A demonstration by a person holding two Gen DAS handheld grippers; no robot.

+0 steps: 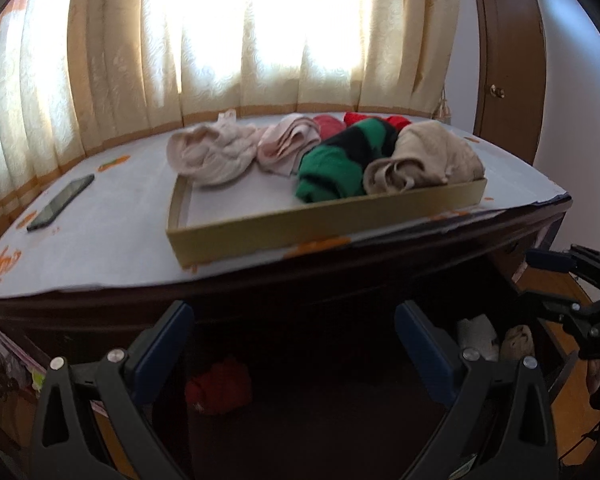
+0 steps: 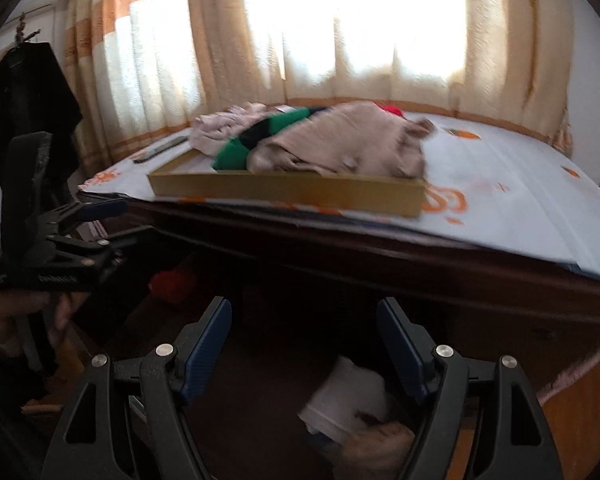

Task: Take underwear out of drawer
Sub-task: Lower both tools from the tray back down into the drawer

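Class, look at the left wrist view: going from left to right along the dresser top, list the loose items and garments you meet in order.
Dark phone → pale pink crumpled garment → folded pink garment → green and black striped garment → beige garment. The last four lie at the far end of the shallow cardboard tray.

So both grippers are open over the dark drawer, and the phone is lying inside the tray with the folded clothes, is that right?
Not quite. The phone lies outside the tray, on the white dresser cover to the tray's left, as the left wrist view shows. The left gripper and right gripper are open over the drawer.
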